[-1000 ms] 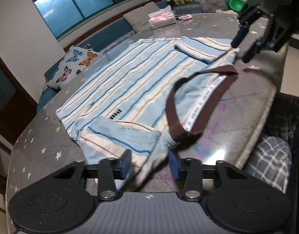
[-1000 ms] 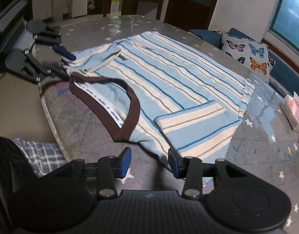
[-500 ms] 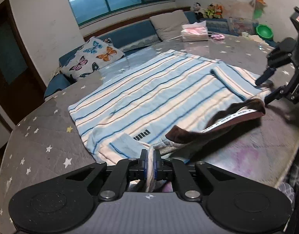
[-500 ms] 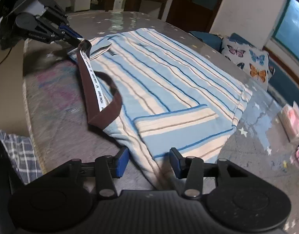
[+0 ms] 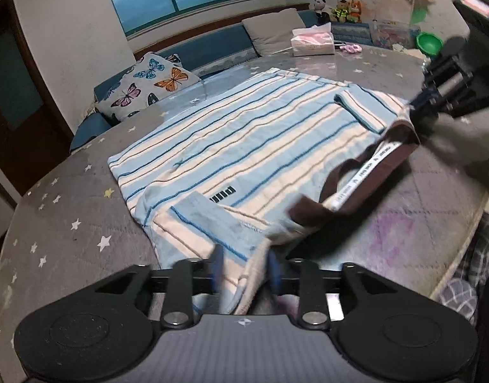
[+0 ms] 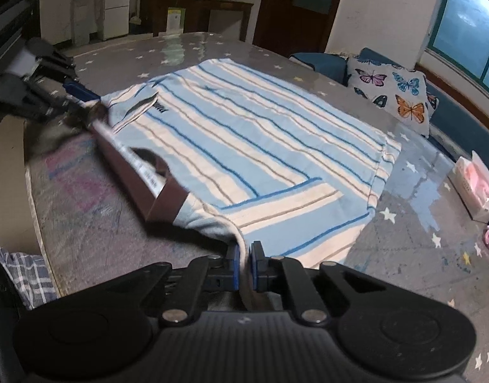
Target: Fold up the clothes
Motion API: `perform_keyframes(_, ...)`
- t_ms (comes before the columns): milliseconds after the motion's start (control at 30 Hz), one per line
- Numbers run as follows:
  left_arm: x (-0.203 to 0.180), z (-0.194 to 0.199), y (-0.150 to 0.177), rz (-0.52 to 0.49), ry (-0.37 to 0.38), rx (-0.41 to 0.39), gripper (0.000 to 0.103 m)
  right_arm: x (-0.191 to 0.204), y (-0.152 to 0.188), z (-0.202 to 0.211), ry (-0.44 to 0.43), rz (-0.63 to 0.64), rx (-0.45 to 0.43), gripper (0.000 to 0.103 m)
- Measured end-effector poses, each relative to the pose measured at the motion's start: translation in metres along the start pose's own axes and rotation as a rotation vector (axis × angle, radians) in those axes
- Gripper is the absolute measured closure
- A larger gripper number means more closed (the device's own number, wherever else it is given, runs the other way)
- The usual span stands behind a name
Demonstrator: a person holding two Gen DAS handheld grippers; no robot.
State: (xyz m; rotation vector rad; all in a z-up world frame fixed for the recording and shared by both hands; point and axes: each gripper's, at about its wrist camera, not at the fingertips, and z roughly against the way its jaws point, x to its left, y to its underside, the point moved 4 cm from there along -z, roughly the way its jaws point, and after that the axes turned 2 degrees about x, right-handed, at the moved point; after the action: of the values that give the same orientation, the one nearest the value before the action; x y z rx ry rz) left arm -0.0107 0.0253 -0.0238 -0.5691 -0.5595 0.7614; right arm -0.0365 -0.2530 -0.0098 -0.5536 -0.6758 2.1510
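With the striped shirt (image 6: 244,134) flat on the surface (image 6: 84,198), the right gripper (image 6: 244,266) pinches one shoulder while the left gripper's (image 5: 244,269) opening jaws straddle the other, needing a re-grip before folding.

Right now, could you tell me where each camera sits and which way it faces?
Left wrist: on the left tool, whose jaws are opening around the striped shirt, facing the window.
Right wrist: on the right tool, shut on the shirt's shoulder, facing the doorway.
Both share the shirt, the brown collar and the butterfly cushion.
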Motion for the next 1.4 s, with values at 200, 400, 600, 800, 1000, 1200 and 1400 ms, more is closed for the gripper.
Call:
perform_keyframes(200, -0.01, 0.003, 0.011, -0.061, 0.003, 0.017, 0.065, -0.004, -0.003, 0.002, 0.012, -0.02, -0.011, 0.096)
perform_keyframes(400, -0.01, 0.005, 0.016, -0.087, -0.024, 0.014, 0.095, -0.005, -0.006, 0.004, 0.023, -0.038, -0.034, 0.097)
perform_keyframes(600, 0.0, 0.036, 0.007, 0.008, -0.025, -0.068, 0.098, -0.002, -0.01, 0.024, 0.034, -0.055, -0.093, 0.098)
perform_keyframes(800, -0.003, 0.091, 0.007, 0.065, -0.034, -0.127, 0.098, 0.006, -0.013, 0.071, -0.002, -0.085, -0.138, 0.098)
perform_keyframes(1000, 0.019, 0.095, -0.02, 0.089, -0.108, -0.186, 0.098, 0.002, -0.035, 0.094, -0.011, -0.094, -0.182, 0.098)
perform_keyframes(1200, 0.057, 0.058, -0.066, 0.099, -0.132, -0.207, 0.098, -0.036, -0.077, 0.069, 0.008, -0.091, -0.173, 0.098)
perform_keyframes(1400, 0.098, -0.006, -0.104, 0.121, -0.12, -0.129, 0.098, -0.084, -0.123, 0.022, 0.0, -0.125, -0.127, 0.098)
